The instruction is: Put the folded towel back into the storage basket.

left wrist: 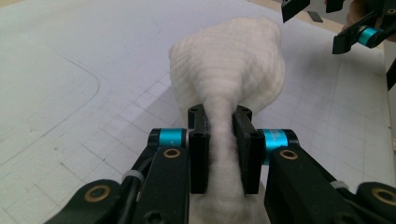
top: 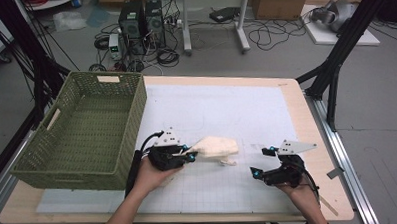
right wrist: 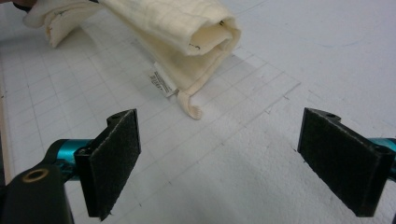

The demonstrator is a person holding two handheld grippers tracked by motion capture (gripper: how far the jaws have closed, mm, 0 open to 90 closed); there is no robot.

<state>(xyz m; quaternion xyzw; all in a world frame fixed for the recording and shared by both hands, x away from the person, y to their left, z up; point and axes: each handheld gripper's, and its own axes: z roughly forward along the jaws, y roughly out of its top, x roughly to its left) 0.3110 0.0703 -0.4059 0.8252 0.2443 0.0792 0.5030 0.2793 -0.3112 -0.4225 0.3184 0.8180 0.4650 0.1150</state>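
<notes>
Your left gripper (left wrist: 219, 140) has its fingers pinched on the cream cloth (top: 215, 147), bunched and lifted just off the desk (top: 266, 109). The green wicker basket (top: 82, 131) beside it looks like the destination; that move remains. Your right gripper (right wrist: 243, 163) waits nearby, fingers wide, holding nothing.

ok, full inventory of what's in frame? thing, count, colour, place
folded cloth: 1, cream, on the mat at table centre, one end pinched in the left gripper
care label: 1, white, hanging from the cloth's open end
basket: 1, green woven, left side of table
mat: 1, white with grid lines, covering most of the tabletop
table: 1, light wood
computer towers: 2, black, on the floor behind the table
cardboard box: 1, brown, floor at back right
left gripper: 1, black with teal, shut on the cloth
right gripper: 1, black with teal, open, beside the cloth at right
</notes>
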